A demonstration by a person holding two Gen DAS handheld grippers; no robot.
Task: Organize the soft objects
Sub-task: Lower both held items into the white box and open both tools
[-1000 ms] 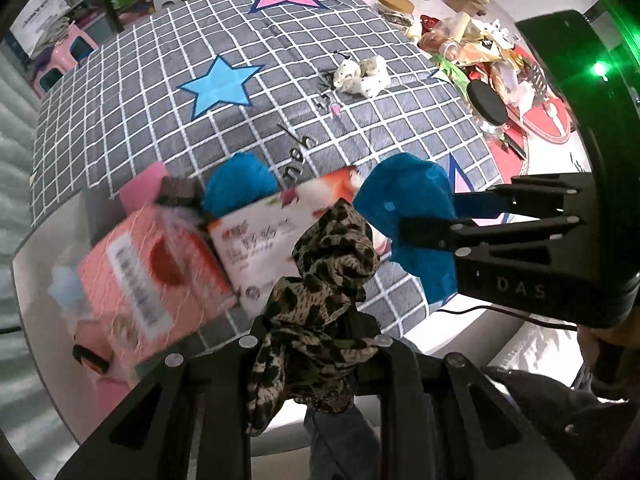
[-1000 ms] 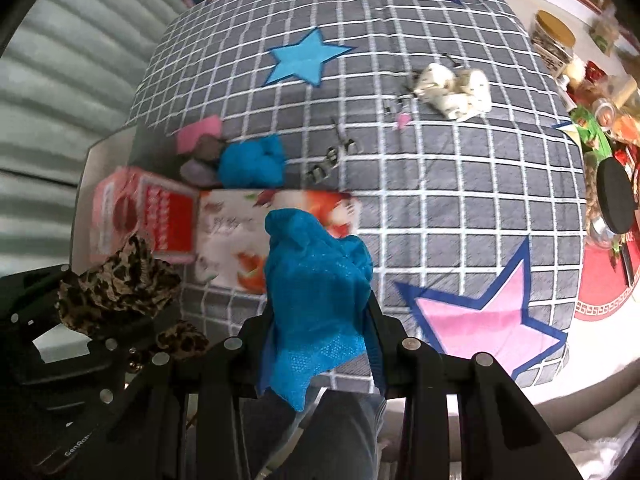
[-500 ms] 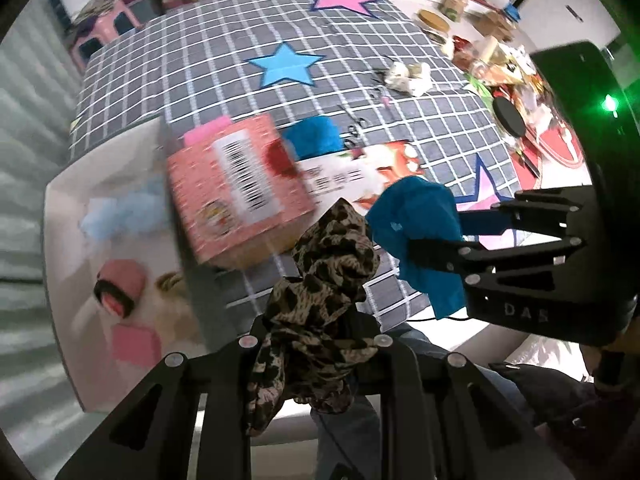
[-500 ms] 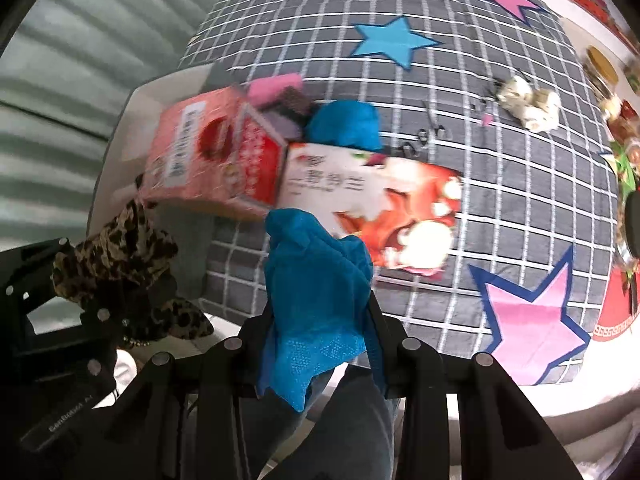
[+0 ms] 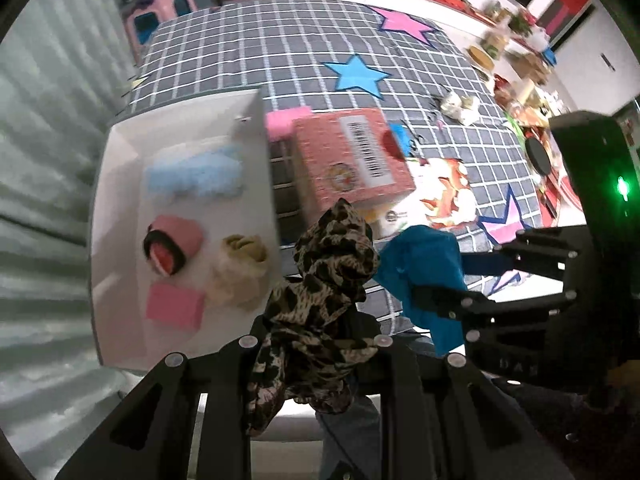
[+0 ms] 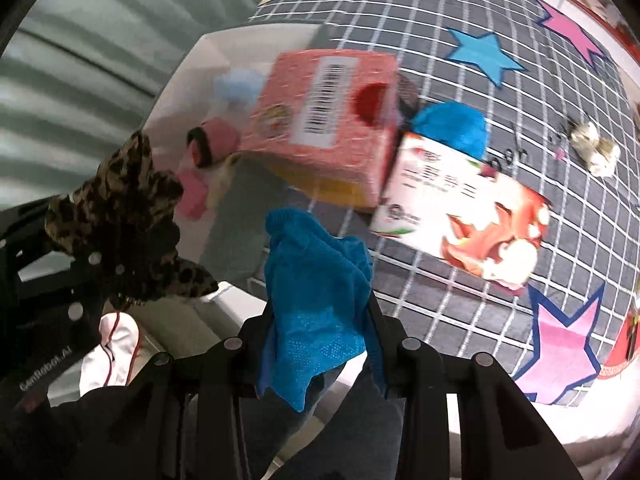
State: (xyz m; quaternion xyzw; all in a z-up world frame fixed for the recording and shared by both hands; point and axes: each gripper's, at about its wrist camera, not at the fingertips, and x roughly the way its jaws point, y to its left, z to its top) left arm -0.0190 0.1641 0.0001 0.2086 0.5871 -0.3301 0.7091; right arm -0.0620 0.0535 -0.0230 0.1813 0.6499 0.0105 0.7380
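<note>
My left gripper pinches the leopard cloth, my right gripper the blue cloth, both beside the bin; released here, either could miss it.

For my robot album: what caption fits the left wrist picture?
Left gripper carries leopard-print cloth toward white bin of soft things.

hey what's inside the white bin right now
The white bin holds a fluffy light blue piece, a pink and black roll, a beige bundle and a pink sponge. The leopard cloth covers its near right corner.
</note>
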